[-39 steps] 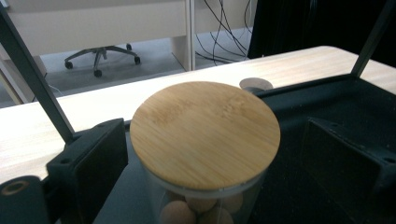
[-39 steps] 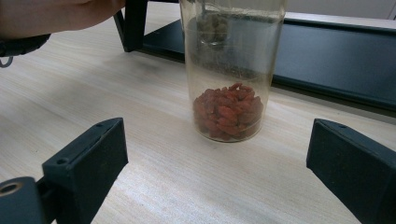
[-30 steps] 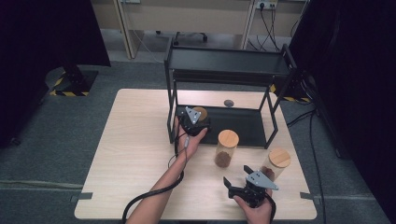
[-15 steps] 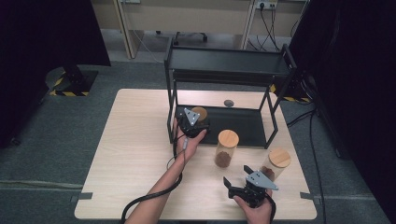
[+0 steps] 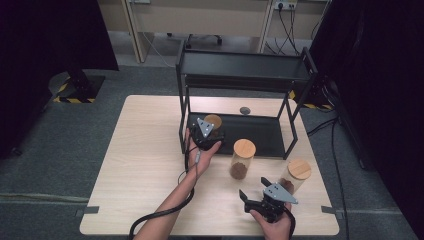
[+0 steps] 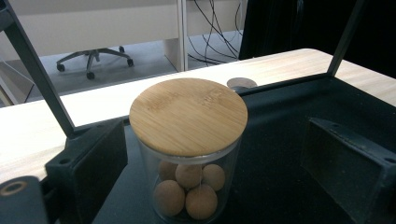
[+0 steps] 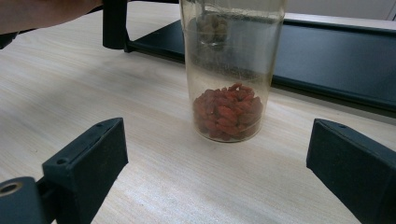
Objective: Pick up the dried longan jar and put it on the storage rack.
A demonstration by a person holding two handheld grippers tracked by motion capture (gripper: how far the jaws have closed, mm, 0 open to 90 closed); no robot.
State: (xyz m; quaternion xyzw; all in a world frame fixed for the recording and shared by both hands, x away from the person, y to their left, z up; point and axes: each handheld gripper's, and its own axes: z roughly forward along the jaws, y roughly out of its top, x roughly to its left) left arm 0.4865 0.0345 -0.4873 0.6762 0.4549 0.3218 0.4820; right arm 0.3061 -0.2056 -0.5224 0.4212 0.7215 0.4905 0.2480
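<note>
Left gripper [image 5: 209, 134] stands wide open around a small jar [image 6: 189, 149] on the rack's bottom shelf [image 5: 260, 131] — right gripper [image 5: 260, 201] waits open near the table's front edge.

In the left gripper view the small jar, glass with a round bamboo lid and pale brown balls inside, stands upright between the two black jaws; both jaws are clear of the glass, so nothing is clamped. The jar sits at the left front corner of the black shelf, just beside the rack's front left post [image 5: 181, 122]. In the right gripper view the jaws are spread wide and hold nothing — ahead of them on the wooden table [image 5: 145, 150] stands a tall jar [image 7: 231, 70] with red dried berries at its bottom. A third lidded jar [image 5: 296, 175] stands on the table to the right.
</note>
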